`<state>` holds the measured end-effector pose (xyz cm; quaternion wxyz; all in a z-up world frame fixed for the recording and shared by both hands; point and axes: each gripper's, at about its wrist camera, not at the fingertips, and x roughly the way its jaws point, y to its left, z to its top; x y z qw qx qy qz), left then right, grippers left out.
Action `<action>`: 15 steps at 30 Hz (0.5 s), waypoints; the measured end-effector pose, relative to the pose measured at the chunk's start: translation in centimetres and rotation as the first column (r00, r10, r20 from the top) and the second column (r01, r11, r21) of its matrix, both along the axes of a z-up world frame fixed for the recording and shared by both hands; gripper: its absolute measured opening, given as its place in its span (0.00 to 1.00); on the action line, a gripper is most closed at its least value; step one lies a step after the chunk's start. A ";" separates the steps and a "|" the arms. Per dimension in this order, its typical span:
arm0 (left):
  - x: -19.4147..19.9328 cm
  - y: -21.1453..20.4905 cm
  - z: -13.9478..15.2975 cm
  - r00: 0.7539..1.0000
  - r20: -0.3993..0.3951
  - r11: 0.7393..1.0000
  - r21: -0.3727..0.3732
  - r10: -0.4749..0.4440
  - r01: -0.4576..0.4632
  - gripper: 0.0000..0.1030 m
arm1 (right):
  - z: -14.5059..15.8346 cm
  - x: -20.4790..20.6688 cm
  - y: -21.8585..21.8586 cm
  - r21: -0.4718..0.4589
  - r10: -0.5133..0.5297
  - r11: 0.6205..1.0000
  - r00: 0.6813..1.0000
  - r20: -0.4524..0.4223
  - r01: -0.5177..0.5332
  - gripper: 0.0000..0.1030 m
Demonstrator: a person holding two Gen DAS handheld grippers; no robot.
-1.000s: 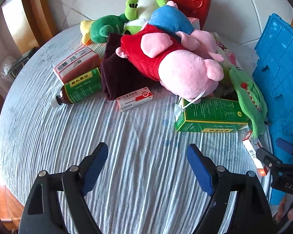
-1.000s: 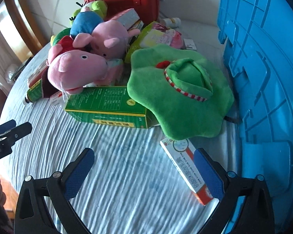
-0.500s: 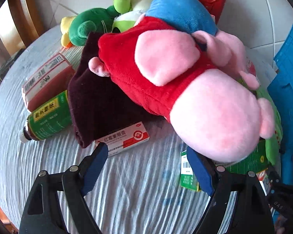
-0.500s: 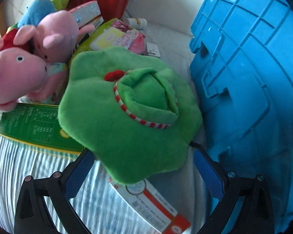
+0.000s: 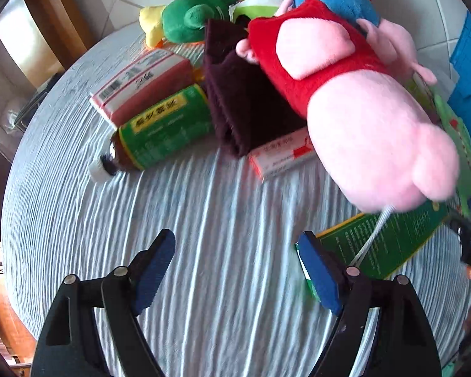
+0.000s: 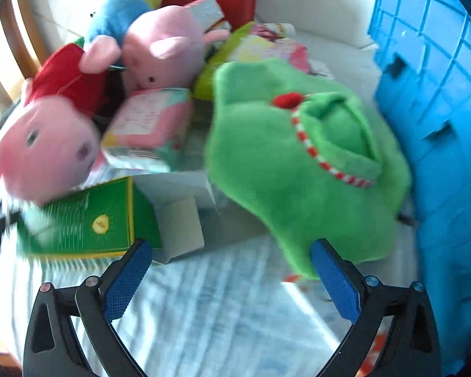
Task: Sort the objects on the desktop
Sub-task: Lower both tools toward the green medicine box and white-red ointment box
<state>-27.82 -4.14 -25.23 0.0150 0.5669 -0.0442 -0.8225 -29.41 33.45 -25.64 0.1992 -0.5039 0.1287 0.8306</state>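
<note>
You are on the approach: both grippers spread, empty. Your left gripper (image 5: pixel 237 271) hangs low in frame, the pink pig plush (image 5: pixel 370 125) upper right. Your right gripper (image 6: pixel 227 279) flanks the green plush's (image 6: pixel 298 169) lower edge; advance, then squeeze it.

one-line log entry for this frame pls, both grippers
left gripper: jaws open, empty, over tablecloth | right gripper: jaws open, empty, at edge of green plush | blue crate: right of plush
</note>
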 end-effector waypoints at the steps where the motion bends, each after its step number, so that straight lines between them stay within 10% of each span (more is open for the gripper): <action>1: 0.8 -0.3 0.2 1.000 0.008 1.000 0.015 -0.019 0.019 0.78 | 0.0 -0.1 -0.2 -0.019 -0.009 1.000 1.000 -0.010 0.008 1.00; 9: 2.5 3.0 4.3 0.972 -0.095 0.962 0.150 -0.217 0.230 0.79 | 1.5 3.5 -0.9 -0.149 -0.052 0.988 0.997 -0.056 0.044 1.00; 15: 0.3 8.7 0.7 0.932 -0.001 0.927 0.109 -0.362 0.360 0.79 | 1.9 6.8 1.3 -0.109 -0.109 0.988 0.994 -0.019 0.106 1.00</action>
